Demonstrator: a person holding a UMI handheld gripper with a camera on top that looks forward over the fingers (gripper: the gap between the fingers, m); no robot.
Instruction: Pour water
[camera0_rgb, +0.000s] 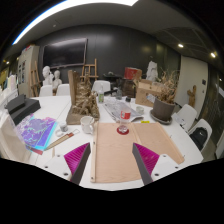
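Tool (112, 165) held above a white worktop (60, 165) in a cluttered studio. Its two dark fingers (80, 163) are spread wide apart, each with a magenta pad (148, 157) on the inner face; nothing is gripped. Between the fingers, flat on the worktop, lies a tan sheet (113, 152), with a second tan sheet (160, 138) angled just beside it on the right.

Just beyond the fingers, at the far edge of the tan sheet, stands a clear glass (123, 122) on a red base; whether it holds water cannot be told. To its left, apart from it, stands a second clear cup (88, 124), upright. Neither vessel touches the tool.

Left of the fingers lies an iridescent sheet (38, 131), near small loose items too small to identify. A dark case (22, 108) sits at the worktop's far left.

Beyond the glass the worktop carries mixed clutter. A wooden easel (75, 92) stands behind the left cup. White busts (47, 76) stand against the dark back wall (110, 50), beside a dark screen (63, 52). A white chair (185, 115) stands to the right of the worktop. A curved ceiling light (70, 5) runs overhead.
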